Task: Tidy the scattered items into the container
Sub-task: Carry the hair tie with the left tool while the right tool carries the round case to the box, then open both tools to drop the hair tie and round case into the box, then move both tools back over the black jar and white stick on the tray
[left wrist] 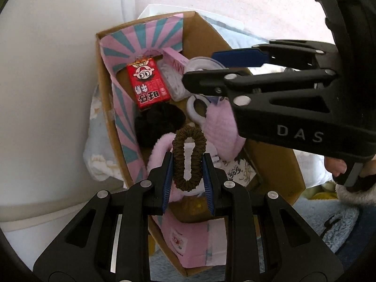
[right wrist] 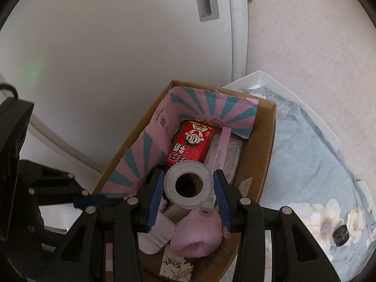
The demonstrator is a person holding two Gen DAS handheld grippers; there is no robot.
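The box [left wrist: 199,44], open-topped cardboard with a pink and teal liner, sits on a floral blue blanket [right wrist: 312,155] against a white wall; above the box the left gripper [left wrist: 188,164] pinches a brown scrunchie [left wrist: 188,157] between its blue pads, the loop standing upright; also above the box the right gripper [right wrist: 189,188] clamps a clear tape roll [right wrist: 188,182] by its sides, hole facing the camera; inside the box lie a red carton [left wrist: 146,84], a black scrunchie [left wrist: 157,122], a white ring [left wrist: 196,108] and a pink fluffy thing [right wrist: 196,237]; a small dark disc [right wrist: 340,233] rests on the blanket, well right of the box.
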